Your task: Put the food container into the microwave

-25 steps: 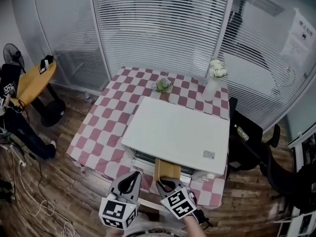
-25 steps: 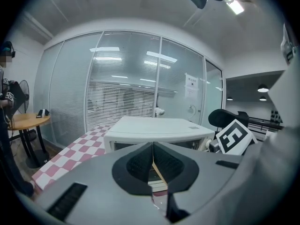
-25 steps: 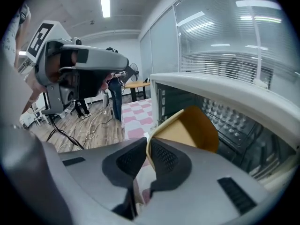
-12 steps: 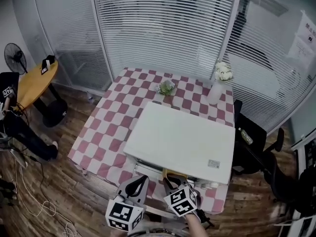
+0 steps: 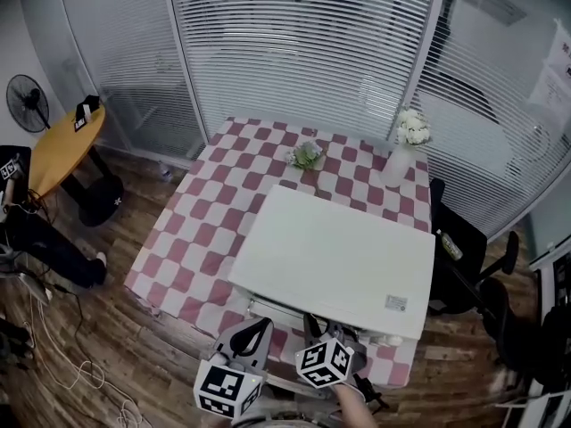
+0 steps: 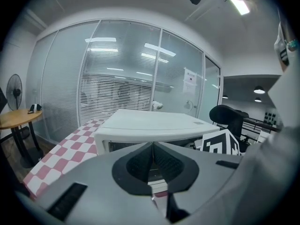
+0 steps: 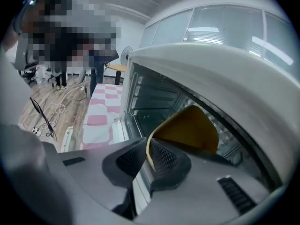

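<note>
At the microwave point(image 7: 220, 74) mouth, right gripper point(image 7: 149, 148) pinches the food container point(image 7: 187, 128) by its rim; left gripper point(image 6: 152, 145) sits pressed together.

Smooth white shell on the microwave point(image 5: 335, 261), a little shiny, like painted metal. Shiny grey walls inside it. Soft cloth point(image 5: 201, 239) with red and white squares, hanging down at its edges. Wooden floor point(image 5: 107, 346) of brown planks, a bit glossy. Smooth yellow wood on the round side table point(image 5: 58, 150). Thin yellow food container point(image 7: 187, 128), matt and smooth, maybe plastic. Matt grey plastic on the left gripper point(image 6: 151, 146) and right gripper point(image 7: 146, 150), with black rubbery pads point(image 7: 163, 157), rough with tiny bumps. Shiny glass walls point(image 6: 122, 78) with thin white blinds point(image 5: 294, 52). Smooth white vase point(image 5: 395, 163) at the far right corner of the cloth.
</note>
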Demonstrator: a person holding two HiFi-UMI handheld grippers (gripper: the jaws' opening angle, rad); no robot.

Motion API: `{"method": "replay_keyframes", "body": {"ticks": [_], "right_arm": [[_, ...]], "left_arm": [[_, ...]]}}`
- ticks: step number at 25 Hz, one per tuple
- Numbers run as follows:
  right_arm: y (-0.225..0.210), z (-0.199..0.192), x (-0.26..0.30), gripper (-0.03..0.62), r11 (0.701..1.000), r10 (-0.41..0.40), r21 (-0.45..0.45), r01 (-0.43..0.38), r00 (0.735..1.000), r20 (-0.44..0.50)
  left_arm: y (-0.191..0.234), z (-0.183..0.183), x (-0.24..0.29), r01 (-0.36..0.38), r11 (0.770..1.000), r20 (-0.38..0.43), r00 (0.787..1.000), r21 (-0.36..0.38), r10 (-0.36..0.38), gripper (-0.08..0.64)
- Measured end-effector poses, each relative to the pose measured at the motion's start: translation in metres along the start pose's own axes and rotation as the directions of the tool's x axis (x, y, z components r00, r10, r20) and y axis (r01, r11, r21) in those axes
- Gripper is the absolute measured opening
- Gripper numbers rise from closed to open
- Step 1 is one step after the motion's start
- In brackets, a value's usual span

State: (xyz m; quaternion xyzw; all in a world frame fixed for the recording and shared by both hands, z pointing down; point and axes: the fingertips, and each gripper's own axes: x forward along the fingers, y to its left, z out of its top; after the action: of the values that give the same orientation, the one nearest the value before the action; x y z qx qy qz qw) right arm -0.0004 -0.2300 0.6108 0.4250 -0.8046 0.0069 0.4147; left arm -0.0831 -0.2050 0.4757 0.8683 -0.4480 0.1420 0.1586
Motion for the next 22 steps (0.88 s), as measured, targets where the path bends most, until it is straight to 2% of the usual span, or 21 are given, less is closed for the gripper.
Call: {"method": "replay_keyframes", "body": {"ticks": [4,9,18,20,22], "right_arm": [[-0.001,-0.002,0.009,0.023,0.997,-0.034,-0.069,0.032,0.999,-0.022],[-0.002,-0.004,0.017,0.028,0.998,-0.031,-0.053,0.03,0.999,-0.033],[-0.007,-0.006,0.025,0.048,0.991,-0.079,-0.109,0.073,0.995,-0.052],[-0.008,-0.006,0.024,0.084,0.992,-0.082,-0.097,0.077,0.996,-0.046],[-0.008,-0.005,0.023,0.095,0.993,-0.084,-0.081,0.08,0.996,-0.039]], "left_arm": [[0.004,-0.002,0.001,0.001,1.0,-0.008,1.0,-0.007,-0.001,0.014],[0.007,-0.004,0.0,-0.001,1.0,-0.011,1.0,-0.01,0.001,0.014],[0.015,-0.004,-0.004,-0.017,1.0,-0.008,1.0,-0.018,0.017,0.014],[0.016,-0.004,-0.004,-0.017,1.0,-0.005,1.0,-0.016,0.017,0.014],[0.015,-0.004,-0.005,-0.014,1.0,-0.004,1.0,-0.015,0.014,0.014]]}}
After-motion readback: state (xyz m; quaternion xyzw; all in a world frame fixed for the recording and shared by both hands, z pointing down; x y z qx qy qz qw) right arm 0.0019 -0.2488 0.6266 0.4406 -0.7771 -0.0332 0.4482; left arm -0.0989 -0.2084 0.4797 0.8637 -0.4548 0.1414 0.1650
